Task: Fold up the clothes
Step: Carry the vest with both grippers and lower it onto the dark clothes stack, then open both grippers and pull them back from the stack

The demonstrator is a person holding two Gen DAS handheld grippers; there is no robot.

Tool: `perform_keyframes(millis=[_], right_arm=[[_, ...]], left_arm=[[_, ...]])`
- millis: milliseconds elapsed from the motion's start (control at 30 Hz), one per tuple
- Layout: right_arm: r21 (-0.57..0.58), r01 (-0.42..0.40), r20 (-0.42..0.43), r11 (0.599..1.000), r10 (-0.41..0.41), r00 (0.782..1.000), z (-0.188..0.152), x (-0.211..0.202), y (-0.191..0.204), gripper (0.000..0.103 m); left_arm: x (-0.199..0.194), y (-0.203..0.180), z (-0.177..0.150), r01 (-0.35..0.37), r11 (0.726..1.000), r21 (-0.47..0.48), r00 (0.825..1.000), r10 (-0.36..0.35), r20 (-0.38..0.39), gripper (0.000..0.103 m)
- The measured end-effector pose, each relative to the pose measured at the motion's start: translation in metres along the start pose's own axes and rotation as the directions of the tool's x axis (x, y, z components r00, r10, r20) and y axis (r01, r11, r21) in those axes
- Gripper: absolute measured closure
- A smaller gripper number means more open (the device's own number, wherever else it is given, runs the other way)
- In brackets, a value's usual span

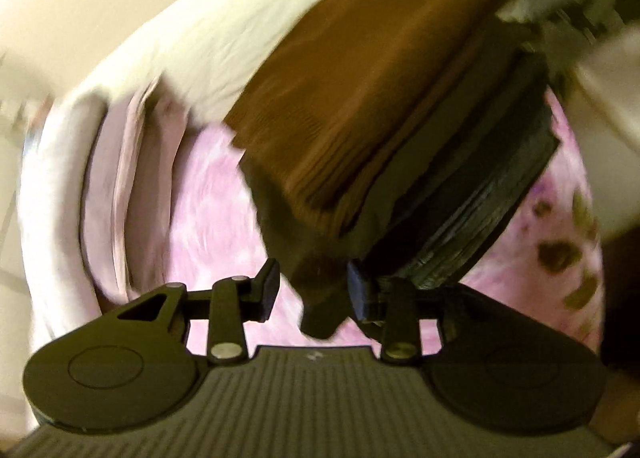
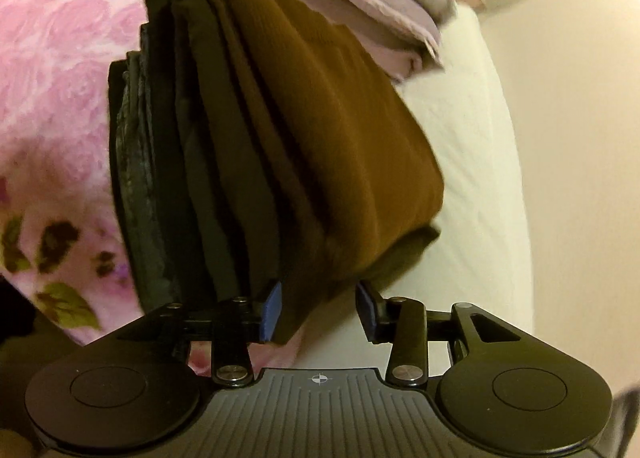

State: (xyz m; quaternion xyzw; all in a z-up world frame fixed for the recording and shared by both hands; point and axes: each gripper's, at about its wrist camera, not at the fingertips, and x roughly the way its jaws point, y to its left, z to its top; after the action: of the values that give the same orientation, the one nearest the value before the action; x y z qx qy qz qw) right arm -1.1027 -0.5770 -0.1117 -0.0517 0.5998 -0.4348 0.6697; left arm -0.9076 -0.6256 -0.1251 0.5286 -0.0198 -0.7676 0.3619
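Observation:
A folded brown garment [image 1: 352, 98] lies on top of a stack of folded dark clothes [image 1: 480, 178] on a pink flowered blanket [image 1: 216, 202]. My left gripper [image 1: 314, 290] is open, its fingers on either side of a dark olive cloth corner [image 1: 320, 310] at the near end of the stack. In the right wrist view the brown garment [image 2: 340, 130] and the dark stack [image 2: 168, 162] show edge-on. My right gripper [image 2: 320, 310] is open, with the near corner of the brown and olive cloth [image 2: 304, 298] between its fingers, against the left pad.
Folded pale pink clothes [image 1: 120, 194] and a white folded piece [image 1: 52, 194] lie to the left of the stack. A white sheet [image 2: 472, 194] covers the bed beside the stack. A cream wall [image 2: 580, 138] stands beyond it.

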Motion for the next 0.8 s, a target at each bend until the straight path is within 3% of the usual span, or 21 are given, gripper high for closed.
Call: perform_keyframes(millis=[100,233,300,367,467,633,800], right_arm=[[0.14,-0.046,-0.009,0.989,0.047,0.999,-0.003,-0.009,-0.002,0.062],[0.344,-0.116,0.014,0.932,0.118,0.993,-0.005,-0.024,-0.004,0.06],[0.44,-0.149,0.031,0.885,0.151,0.988,-0.006,-0.031,-0.005,0.054],[0.517,-0.159,0.043,0.841,0.161,0.986,-0.007,-0.04,-0.004,0.048],[0.624,-0.156,0.048,0.765,0.162,0.986,-0.009,-0.058,0.003,0.041],[0.782,-0.133,0.051,0.609,0.15,0.987,-0.009,-0.095,0.019,0.03],[0.851,-0.081,0.021,0.519,0.12,0.993,-0.006,-0.143,0.052,0.028]], left_arm=[[-0.015,0.004,-0.007,0.002,0.991,-0.137,1.0,-0.003,-0.013,0.06],[-0.033,-0.001,-0.016,0.002,0.969,-0.245,1.0,-0.001,0.002,0.048],[-0.054,0.004,-0.017,-0.001,0.964,-0.266,1.0,0.006,0.018,0.044],[-0.063,0.001,-0.022,0.002,0.96,-0.281,0.999,0.01,0.039,0.031],[-0.079,0.001,-0.031,0.021,0.95,-0.312,0.997,0.003,0.076,0.022],[-0.108,0.009,-0.058,0.125,0.903,-0.411,0.99,-0.085,0.115,0.02],[-0.145,0.004,-0.086,0.192,0.876,-0.443,0.978,-0.132,0.161,0.017]])
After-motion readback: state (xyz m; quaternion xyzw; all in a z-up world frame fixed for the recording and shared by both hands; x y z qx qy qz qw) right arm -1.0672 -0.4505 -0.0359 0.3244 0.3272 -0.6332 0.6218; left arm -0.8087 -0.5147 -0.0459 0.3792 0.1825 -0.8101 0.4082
